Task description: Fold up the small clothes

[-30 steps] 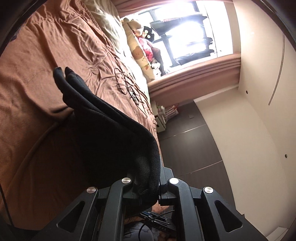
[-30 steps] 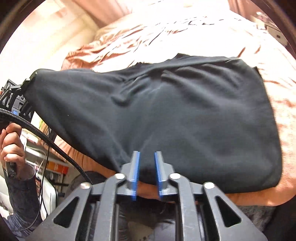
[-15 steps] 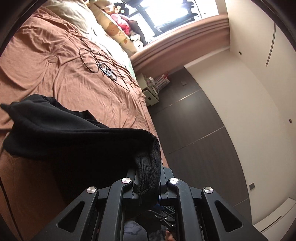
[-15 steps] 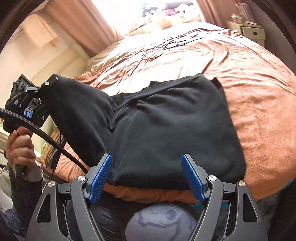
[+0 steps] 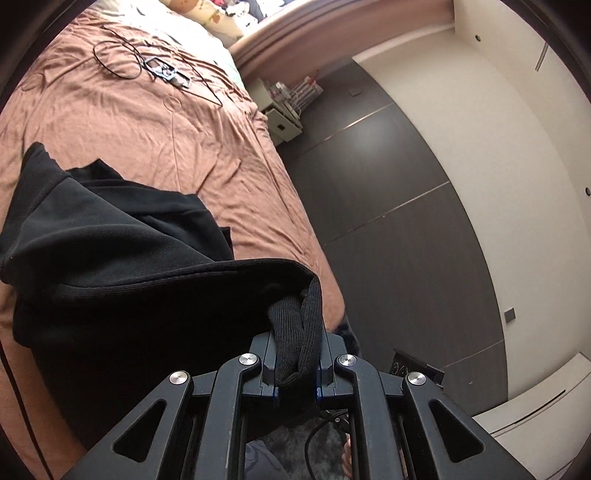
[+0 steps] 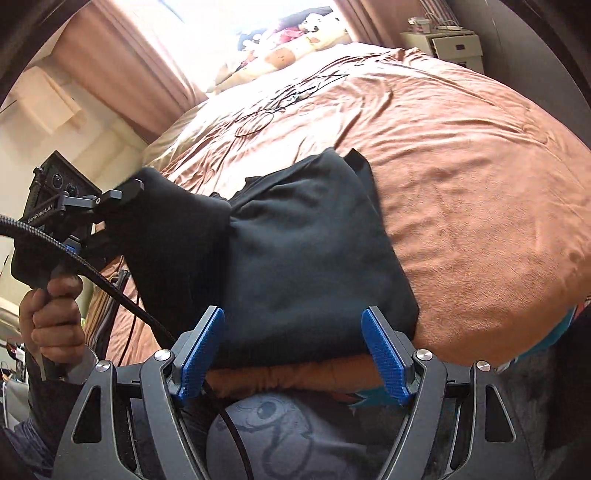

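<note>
While the left tongs (image 5: 295,363) stayed pinched tight on a ribbed edge of the black garment (image 6: 310,251), carrying it across the rest lying on the brown bedspread (image 6: 480,184), a fold looked underway. Next, that edge likely needed laying flat and letting go. The right tongs (image 6: 295,354) had just spread wide, gripping nothing, hovering over the near hem.

daylight floods in from the window (image 6: 236,33), blown out to white glare over the pillows (image 5: 207,22). the black cloth (image 6: 306,258) swallows detail in shadow. both views bend strongly at dark rounded corners; slight motion blur softens edges.
</note>
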Tool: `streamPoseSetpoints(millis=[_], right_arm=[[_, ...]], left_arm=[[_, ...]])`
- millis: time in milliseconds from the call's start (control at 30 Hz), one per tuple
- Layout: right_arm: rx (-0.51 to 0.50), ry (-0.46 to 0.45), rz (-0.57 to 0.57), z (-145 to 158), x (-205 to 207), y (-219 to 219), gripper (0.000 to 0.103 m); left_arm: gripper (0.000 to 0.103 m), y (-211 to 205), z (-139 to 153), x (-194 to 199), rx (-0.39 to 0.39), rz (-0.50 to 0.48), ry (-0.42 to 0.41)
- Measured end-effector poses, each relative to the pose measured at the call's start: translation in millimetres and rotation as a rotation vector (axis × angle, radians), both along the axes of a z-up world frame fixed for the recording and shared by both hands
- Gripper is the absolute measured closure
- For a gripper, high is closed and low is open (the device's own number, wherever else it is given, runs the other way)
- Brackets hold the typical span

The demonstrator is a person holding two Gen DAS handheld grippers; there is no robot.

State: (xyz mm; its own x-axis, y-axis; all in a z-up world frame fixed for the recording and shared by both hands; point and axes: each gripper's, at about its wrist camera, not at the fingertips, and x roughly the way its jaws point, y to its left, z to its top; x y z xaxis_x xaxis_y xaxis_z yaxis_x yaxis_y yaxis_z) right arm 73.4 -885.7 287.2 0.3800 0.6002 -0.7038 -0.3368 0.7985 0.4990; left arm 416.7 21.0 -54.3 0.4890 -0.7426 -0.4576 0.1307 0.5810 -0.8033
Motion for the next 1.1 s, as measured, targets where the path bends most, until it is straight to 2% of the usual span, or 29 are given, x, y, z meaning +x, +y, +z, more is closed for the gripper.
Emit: streamPoseSetpoints(millis=[67, 133, 200, 267, 500, 733, 833, 900, 967, 1000, 1033, 1100], right_arm=[[0.003, 0.014, 0.007, -3, 3, -2, 0.028], [0.0, 0.028, 0.018, -5, 6, -3, 0.028], [-0.009, 0.034, 0.03, -6, 11, -2, 0.028], [-0.018, 0.039, 0.044, -8, 15, 1, 0.028], [-0.104, 0.044, 0.166, -15, 33, 34, 0.028], [-0.231, 0.043, 0.266, -25, 53, 74, 0.029], [-0.279, 0.049, 0.292, -34, 65, 90, 0.043], [-0.298, 0.054, 0.308, -40, 70, 101, 0.044], [-0.312, 0.048, 0.328, -44, 74, 109, 0.067], [-0.323, 0.05, 0.325, -47, 77, 112, 0.083], [-0.318, 0.051, 0.312, -47, 80, 112, 0.091], [-0.258, 0.05, 0.297, -43, 84, 103, 0.095]], left_arm=[[0.087, -12, -9, 5, 0.007, -0.024, 0.028], [0.074, -20, -18, 8, 0.0, -0.054, 0.065], [0.045, -21, -26, 7, -0.025, -0.074, 0.092], [0.031, -13, -29, 2, -0.007, -0.047, 0.093], [0.03, 29, -37, -17, 0.092, 0.022, 0.123], [0.03, 66, -63, -38, 0.199, 0.072, 0.208], [0.03, 79, -75, -49, 0.21, 0.092, 0.232], [0.03, 85, -81, -54, 0.211, 0.104, 0.248], [0.03, 90, -88, -59, 0.216, 0.111, 0.264], [0.03, 92, -91, -61, 0.222, 0.111, 0.27], [0.03, 94, -92, -63, 0.235, 0.11, 0.279], [0.03, 95, -99, -65, 0.262, 0.108, 0.294]])
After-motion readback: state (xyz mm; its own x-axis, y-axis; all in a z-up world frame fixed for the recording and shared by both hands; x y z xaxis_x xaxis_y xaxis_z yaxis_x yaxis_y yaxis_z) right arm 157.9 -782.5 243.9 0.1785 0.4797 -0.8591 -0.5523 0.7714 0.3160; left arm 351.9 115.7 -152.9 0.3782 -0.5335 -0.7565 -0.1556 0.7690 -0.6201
